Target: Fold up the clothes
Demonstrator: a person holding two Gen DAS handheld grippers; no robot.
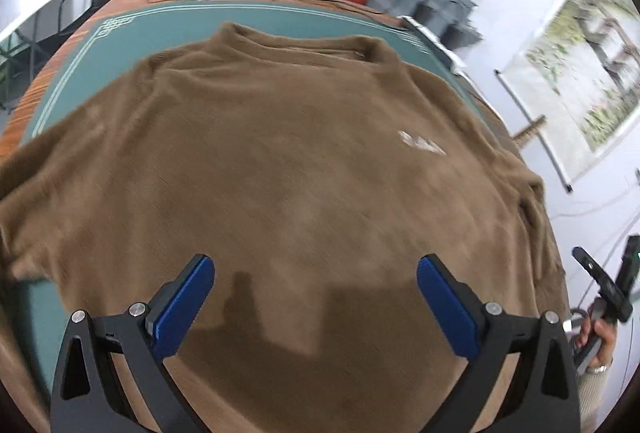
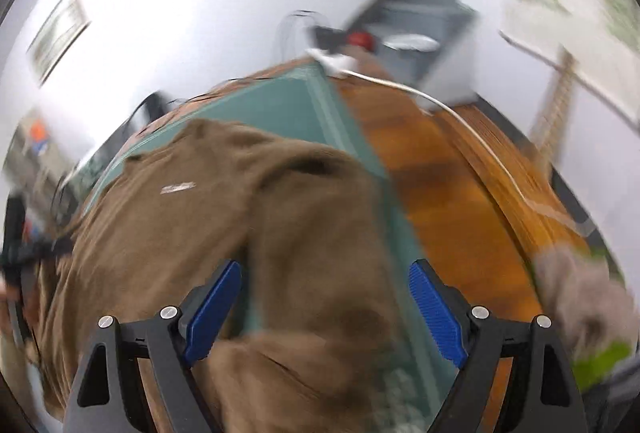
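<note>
Two handheld grippers with black frames and blue ribbed pads hang above a brown fleecy sweater (image 1: 288, 161) spread front-up on a teal mat with white border lines (image 1: 168, 29), which covers a reddish wooden table (image 2: 452, 161). The left gripper (image 1: 316, 297) tilts down over the sweater's near hem, jaws wide, nothing between the pads, its shadow falling on the fabric. The right gripper (image 2: 324, 305) also points down, over the sweater's right sleeve near the mat's edge, jaws wide and empty; this view is blurred. In the left wrist view, a hand (image 1: 596, 337) with a ring grips the right gripper's handle at the right edge. The collar lies at the far side; a small white logo (image 1: 420, 143) marks the chest.
</note>
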